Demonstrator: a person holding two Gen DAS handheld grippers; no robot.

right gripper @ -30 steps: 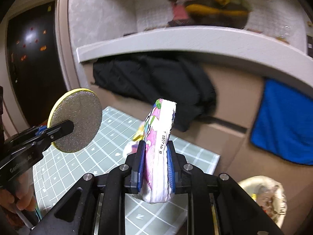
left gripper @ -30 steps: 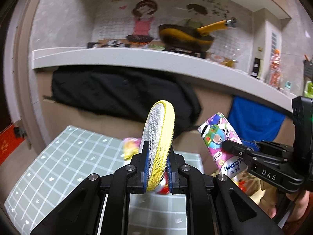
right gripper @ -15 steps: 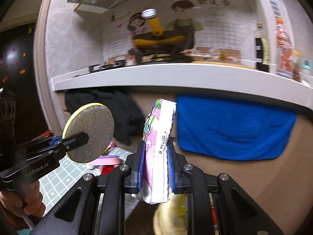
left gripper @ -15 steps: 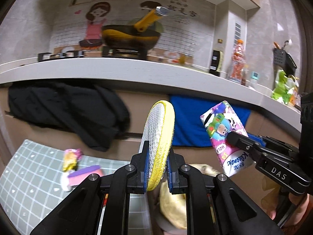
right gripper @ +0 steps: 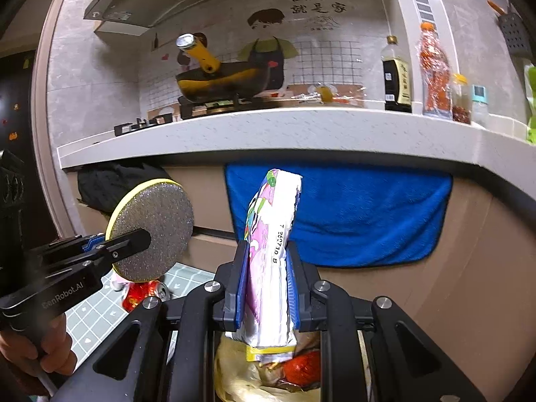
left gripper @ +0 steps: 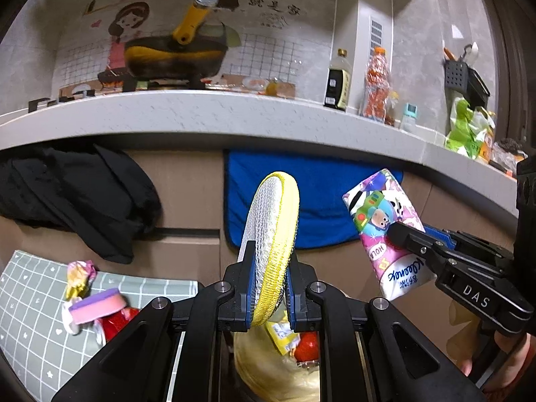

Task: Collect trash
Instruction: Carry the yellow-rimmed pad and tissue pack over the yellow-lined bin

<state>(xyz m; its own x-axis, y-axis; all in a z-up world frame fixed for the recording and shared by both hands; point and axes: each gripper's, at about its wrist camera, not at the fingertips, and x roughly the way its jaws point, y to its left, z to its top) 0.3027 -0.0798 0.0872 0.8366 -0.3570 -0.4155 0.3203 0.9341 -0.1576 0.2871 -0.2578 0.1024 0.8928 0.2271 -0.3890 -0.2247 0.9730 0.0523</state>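
The left gripper [left gripper: 269,288] is clamped on a round yellow scouring pad [left gripper: 273,234], held upright on edge above the lined trash bin [left gripper: 268,368]. The right gripper [right gripper: 266,294] pinches a cartoon-printed tissue pack [right gripper: 271,251] (also upright) directly over the same bin, where wrappers already lie below its fingers.

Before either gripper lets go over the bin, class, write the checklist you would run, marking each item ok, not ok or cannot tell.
1. Left gripper clamps the round scouring pad: ok.
2. Right gripper clamps the tissue pack: ok.
3. Trash bag lies below both grippers: ok.
4. Bag mouth open, trash already inside: ok.
5. Bag has room for both items: cannot tell.
6. Mat cleared of trash: not ok, a crushed red can and wrappers remain.
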